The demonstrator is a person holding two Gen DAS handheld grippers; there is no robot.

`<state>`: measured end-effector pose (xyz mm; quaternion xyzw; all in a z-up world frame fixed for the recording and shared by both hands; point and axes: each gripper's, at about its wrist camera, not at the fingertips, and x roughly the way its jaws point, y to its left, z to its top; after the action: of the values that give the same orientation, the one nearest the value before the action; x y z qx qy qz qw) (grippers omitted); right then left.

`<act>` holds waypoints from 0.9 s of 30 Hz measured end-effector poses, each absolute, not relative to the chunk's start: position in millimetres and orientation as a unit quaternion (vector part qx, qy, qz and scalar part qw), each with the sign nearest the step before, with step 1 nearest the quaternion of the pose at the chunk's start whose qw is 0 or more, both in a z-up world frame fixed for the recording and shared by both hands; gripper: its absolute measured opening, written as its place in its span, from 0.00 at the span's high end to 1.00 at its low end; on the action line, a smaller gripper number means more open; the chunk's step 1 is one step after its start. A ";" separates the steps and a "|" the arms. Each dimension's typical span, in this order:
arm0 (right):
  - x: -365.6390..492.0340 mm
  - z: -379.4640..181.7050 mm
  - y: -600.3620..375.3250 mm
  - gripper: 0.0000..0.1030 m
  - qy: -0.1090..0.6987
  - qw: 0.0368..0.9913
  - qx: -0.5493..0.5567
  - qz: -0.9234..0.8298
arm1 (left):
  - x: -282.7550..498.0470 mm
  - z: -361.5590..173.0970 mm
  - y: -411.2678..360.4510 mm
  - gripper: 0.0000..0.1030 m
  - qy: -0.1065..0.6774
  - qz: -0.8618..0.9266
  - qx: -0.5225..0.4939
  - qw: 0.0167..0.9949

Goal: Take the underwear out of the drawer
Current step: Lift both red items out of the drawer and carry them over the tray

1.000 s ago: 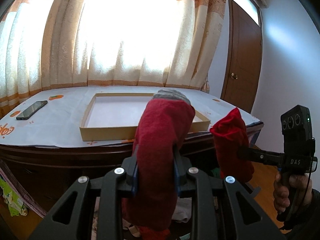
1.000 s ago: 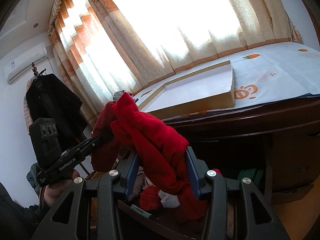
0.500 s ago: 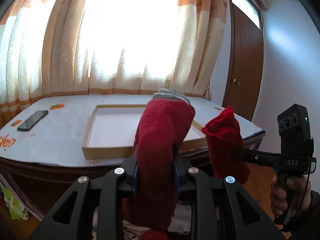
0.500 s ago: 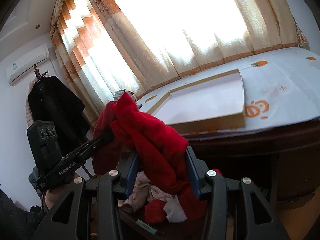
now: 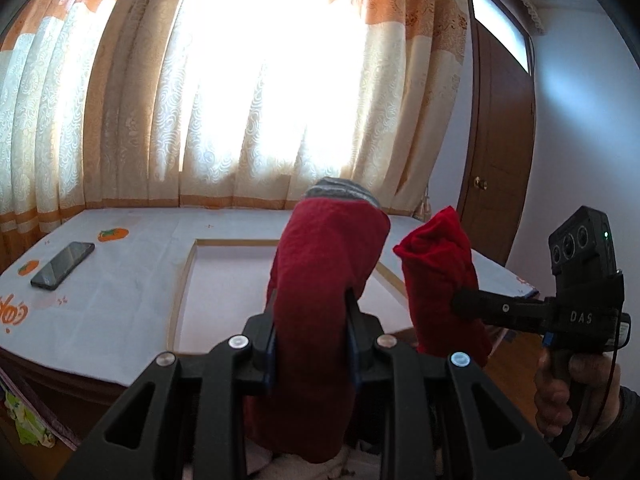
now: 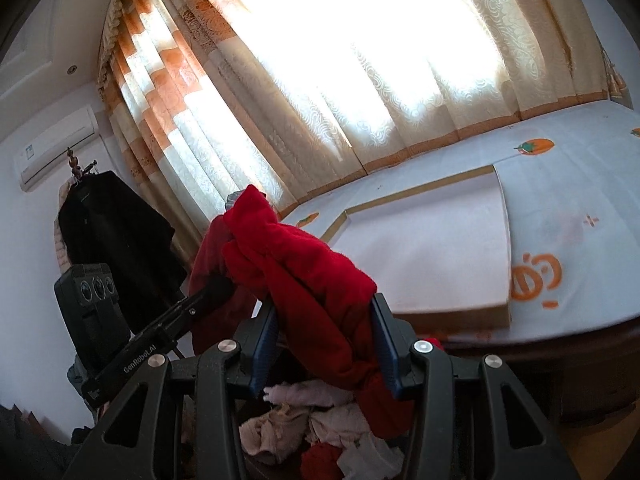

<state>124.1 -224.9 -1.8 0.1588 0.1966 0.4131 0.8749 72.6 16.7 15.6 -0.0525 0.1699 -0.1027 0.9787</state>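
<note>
Both grippers, left (image 5: 311, 332) and right (image 6: 325, 340), are pointing nearly level, each clamping the red underwear (image 5: 320, 280). Both have risen above the tray (image 6: 440, 256) since earlier.

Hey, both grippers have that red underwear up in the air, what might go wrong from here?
The red underwear hangs bunched in both grippers, so pulling them apart might tug it from one. Its trailing end dangles near the clothes in the drawer and may snag some. Swinging it toward the tray might brush the phone.
</note>
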 end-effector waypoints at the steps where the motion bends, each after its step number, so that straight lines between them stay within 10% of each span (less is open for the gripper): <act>1: 127.6 1.7 -223.4 0.54 0.197 0.875 0.159 0.413 | 75.7 17.3 16.6 0.76 0.169 -0.102 -0.050 0.979; 27: 252.5 30.4 -199.1 0.54 0.258 0.887 0.174 0.342 | 197.9 27.9 21.4 0.76 0.221 -0.070 -0.084 0.969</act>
<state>252.5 -199.1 30.4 0.1740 0.2578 0.3423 0.8866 197.9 21.4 27.9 -0.0841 0.2208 -0.0702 0.9692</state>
